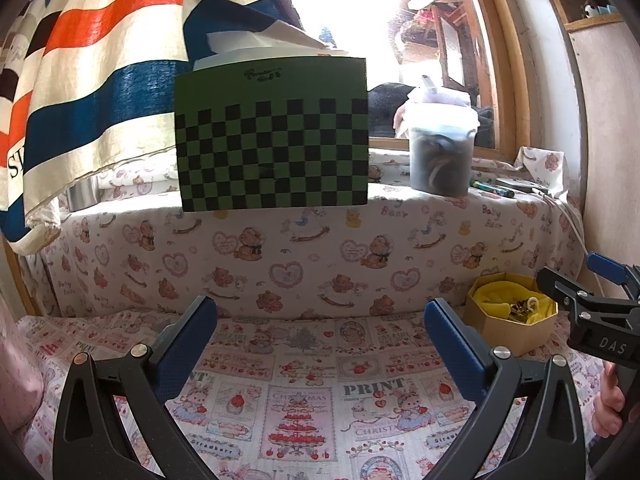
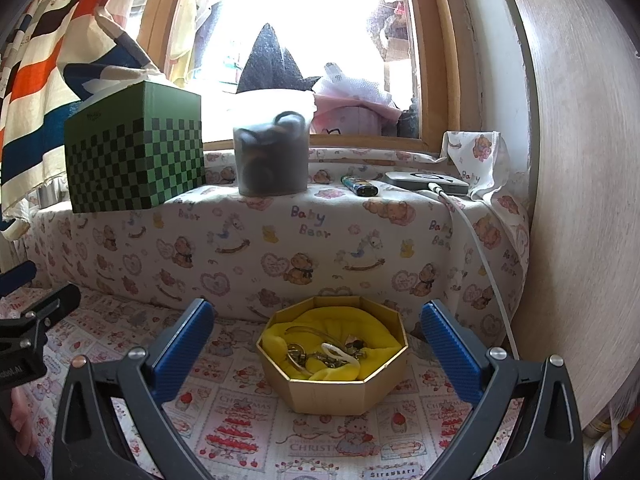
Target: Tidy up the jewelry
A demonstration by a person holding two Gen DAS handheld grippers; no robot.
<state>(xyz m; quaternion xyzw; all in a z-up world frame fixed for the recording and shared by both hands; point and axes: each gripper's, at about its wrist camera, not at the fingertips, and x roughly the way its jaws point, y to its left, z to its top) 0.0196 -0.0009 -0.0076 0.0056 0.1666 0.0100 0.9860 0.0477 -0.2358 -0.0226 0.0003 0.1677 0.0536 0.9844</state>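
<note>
While both grippers gape, jewelry (image 2: 326,354) fills the box (image 2: 340,388).

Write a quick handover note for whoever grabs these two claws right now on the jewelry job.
Left claw: open, empty, over the printed cloth, left of the box.
Right claw: open, empty, lined up on the box.
Box: octagonal, open, no lid in view, with yellow lining. The jewelry lies tangled inside: chains and rings, single pieces hard to tell apart.
The ledge behind holds a checkered box and a jar.
Done: nothing visibly sorted.
Left: all of it. Probably start with the right claw lifting a piece from the box.
</note>
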